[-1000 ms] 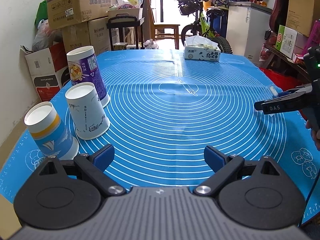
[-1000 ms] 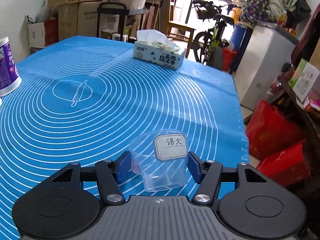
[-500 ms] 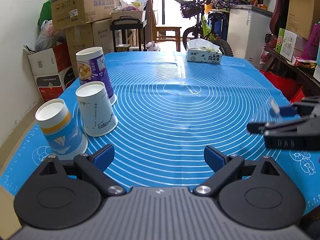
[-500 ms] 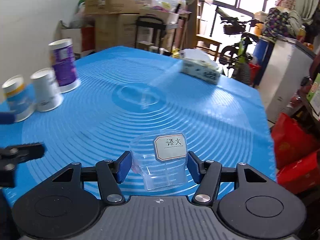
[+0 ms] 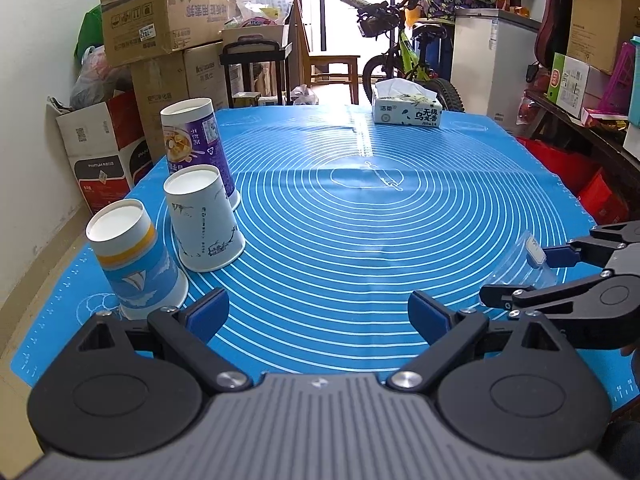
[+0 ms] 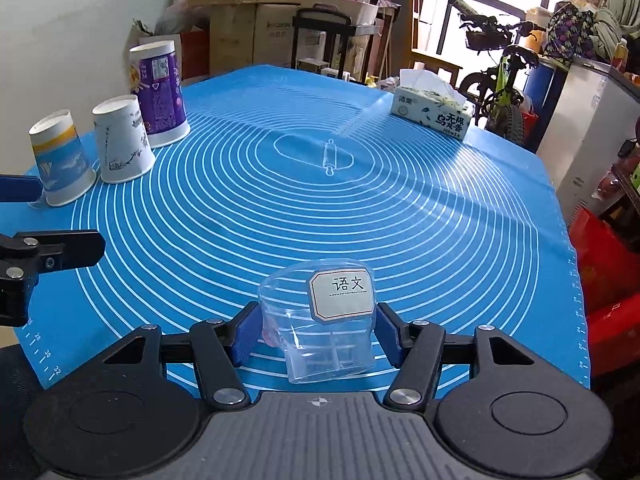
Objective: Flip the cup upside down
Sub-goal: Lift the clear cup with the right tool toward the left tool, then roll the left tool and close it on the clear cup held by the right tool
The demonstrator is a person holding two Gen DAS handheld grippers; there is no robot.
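My right gripper [image 6: 318, 332] is shut on a clear plastic cup [image 6: 324, 332] with a white label, held low over the near right part of the blue mat [image 6: 320, 200]. The cup also shows in the left wrist view [image 5: 524, 264], lying tilted between the right gripper's fingers [image 5: 560, 256]. My left gripper [image 5: 318, 314] is open and empty near the mat's front edge. Three paper cups stand upside down at the left: a blue and orange one [image 5: 134, 258], a white one [image 5: 202, 218] and a tall purple one [image 5: 196, 144].
A tissue box [image 5: 406, 108] sits at the mat's far edge. Cardboard boxes [image 5: 160, 20], a bicycle [image 5: 400, 40] and a white cabinet [image 5: 492, 60] stand beyond the table. Red bags [image 6: 608, 272] lie to the right of the table.
My right gripper has swung left and settled with the clear cup still held. My left gripper has drawn back slightly and stays open.
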